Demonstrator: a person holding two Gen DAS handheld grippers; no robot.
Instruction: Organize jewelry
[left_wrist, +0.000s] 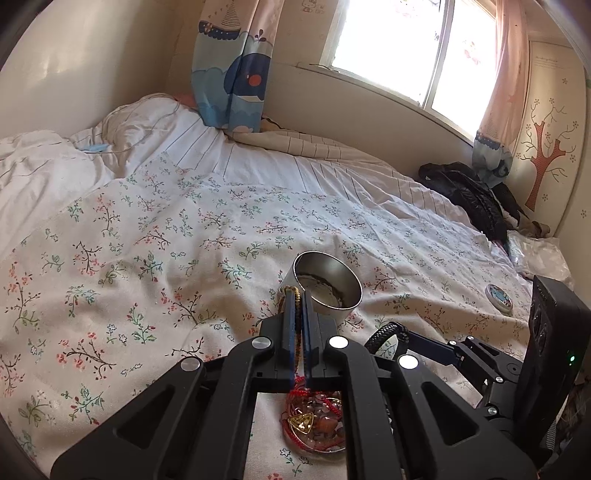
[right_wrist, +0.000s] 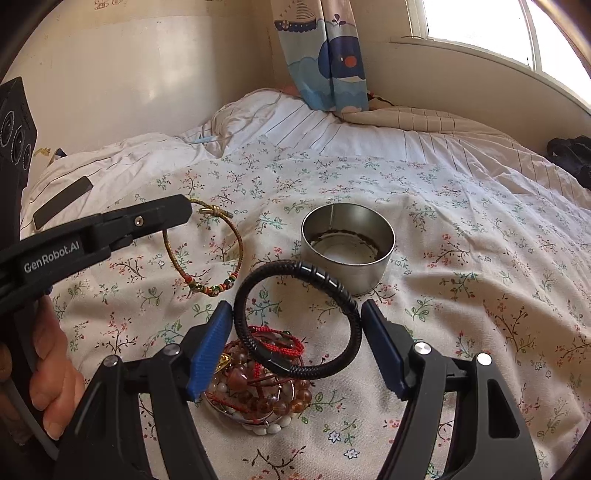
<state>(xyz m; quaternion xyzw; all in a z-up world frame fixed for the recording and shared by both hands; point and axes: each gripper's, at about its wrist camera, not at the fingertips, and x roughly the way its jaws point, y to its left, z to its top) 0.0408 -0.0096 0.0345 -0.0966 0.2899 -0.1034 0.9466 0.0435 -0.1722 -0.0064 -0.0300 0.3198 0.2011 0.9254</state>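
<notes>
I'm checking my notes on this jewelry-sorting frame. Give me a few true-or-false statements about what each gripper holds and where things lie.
1. The left gripper is shut on the gold cord bracelet. True.
2. The right gripper clamps a red string bracelet. False: the black braided bracelet sits between its pads.
3. The round metal tin already holds a bracelet. False: no jewelry shows inside.
4. A pile of beaded jewelry lies on the floral bedsheet. True.
</notes>
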